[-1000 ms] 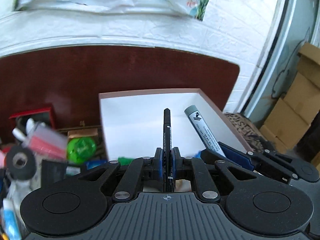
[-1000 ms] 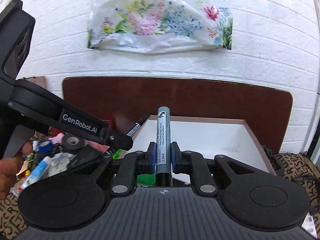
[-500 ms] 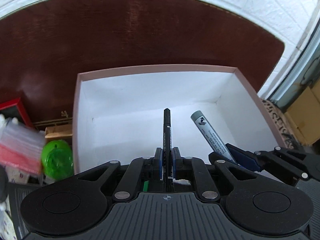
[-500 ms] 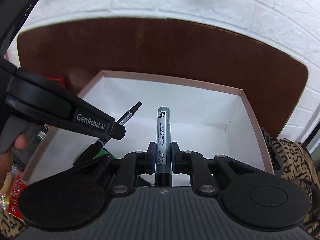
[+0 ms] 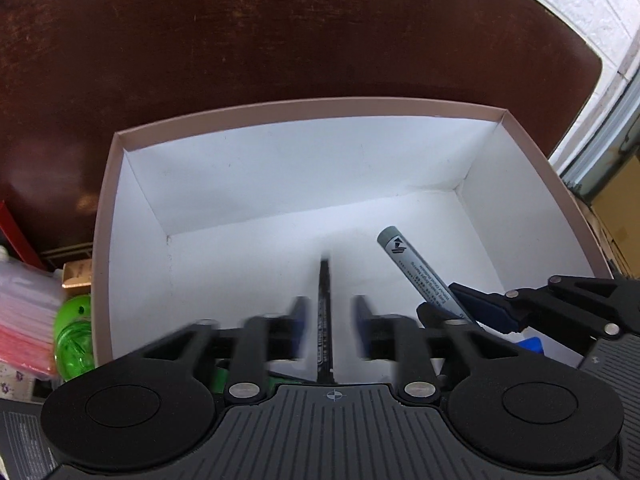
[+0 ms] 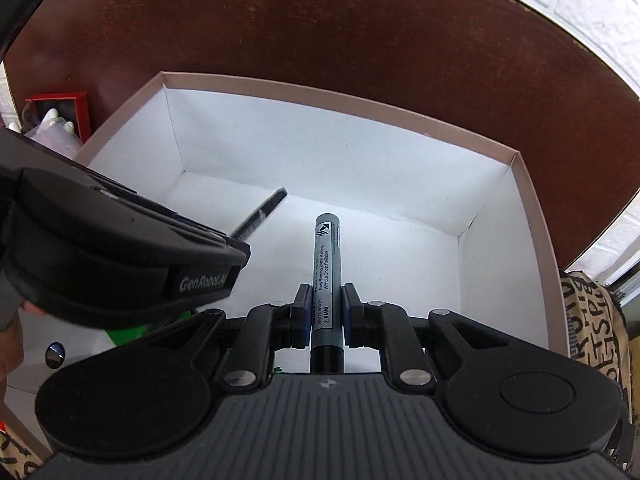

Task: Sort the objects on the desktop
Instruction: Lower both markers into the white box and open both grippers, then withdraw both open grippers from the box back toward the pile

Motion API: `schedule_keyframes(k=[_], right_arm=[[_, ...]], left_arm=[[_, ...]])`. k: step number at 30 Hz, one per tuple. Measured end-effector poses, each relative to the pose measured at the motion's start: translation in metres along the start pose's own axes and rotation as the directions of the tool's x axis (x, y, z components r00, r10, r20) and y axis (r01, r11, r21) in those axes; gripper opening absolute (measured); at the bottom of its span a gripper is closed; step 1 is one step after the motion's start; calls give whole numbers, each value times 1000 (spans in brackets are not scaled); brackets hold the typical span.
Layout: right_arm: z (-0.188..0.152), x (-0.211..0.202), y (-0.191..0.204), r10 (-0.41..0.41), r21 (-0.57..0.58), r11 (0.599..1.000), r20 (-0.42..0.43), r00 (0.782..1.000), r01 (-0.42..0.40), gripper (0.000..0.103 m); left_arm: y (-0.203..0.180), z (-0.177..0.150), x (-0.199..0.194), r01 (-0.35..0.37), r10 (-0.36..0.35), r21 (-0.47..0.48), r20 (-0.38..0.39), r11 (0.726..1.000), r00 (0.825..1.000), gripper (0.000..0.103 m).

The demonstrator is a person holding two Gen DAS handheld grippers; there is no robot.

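Observation:
A white box with a pink-brown rim [image 5: 304, 106] [image 6: 320, 92] stands on the dark brown table [image 5: 280, 40]. Both grippers point down into it. My left gripper [image 5: 326, 308] has its jaws opening: the pads stand apart from the thin black pen [image 5: 323, 276] [image 6: 264, 212], which lies blurred between them over the box floor. To its right, my right gripper [image 6: 326, 300] is shut on a grey marker [image 6: 328, 256] [image 5: 412, 268], whose cap end sticks out forward above the box floor. In the right wrist view the left gripper's black body [image 6: 120, 248] fills the left side.
Left of the box lie a green round item [image 5: 74, 336], a pink-red packet [image 5: 24, 312] and a red case [image 6: 60, 108]. A patterned bag [image 6: 592, 320] and cardboard [image 5: 620, 216] sit off the table's right edge. A white brick wall stands behind.
Both grippers have come forward and down over the box. The left gripper's jaws have parted from the black pen. The right gripper still holds the grey marker.

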State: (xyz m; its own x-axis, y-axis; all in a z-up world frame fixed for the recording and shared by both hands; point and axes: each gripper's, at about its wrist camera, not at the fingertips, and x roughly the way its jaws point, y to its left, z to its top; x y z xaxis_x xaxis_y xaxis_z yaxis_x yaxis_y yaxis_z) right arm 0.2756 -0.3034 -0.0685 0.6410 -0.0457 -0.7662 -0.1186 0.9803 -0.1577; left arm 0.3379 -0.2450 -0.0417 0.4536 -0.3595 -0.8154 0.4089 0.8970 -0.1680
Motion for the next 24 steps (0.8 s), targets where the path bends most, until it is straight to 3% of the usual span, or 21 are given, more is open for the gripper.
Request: schedule_keyframes(k=[2,3,5,7,8,13,24], right_arm=[[-2,2,1,1,-1,1000,-2,1000,-1,18],[0,3,-1,4,1,1000,0,1000,-4,20],[-2,1,0,7,-1,1000,11,1000,-7,38],[-2,-3,2,-16,-19,1000,34,999,17,78],[-2,-6,3,-29,-30,999,53,998,31,81],[-3,-25,6,-19,-12,1000,110,994,21,97],[-16,-63,22,5,-2,1000,168,986,-5,101]], left_arm=[[0,4,-3,-4,4,-8,31,1000,1000,90],[1,4,-8,-4,4,-12,55,1000,998,92],[0,5,-17,11,-10,-5,70,1000,998,93],[-1,4,-22,26,-26,2,57,1000,998,96],[-2,2,-25,33,-34,8,56,999,998,97],[-3,-7,-37,38,-38,4,63,999,997,101],[-3,-33,-79,51,-51,6,97,999,994,101]])
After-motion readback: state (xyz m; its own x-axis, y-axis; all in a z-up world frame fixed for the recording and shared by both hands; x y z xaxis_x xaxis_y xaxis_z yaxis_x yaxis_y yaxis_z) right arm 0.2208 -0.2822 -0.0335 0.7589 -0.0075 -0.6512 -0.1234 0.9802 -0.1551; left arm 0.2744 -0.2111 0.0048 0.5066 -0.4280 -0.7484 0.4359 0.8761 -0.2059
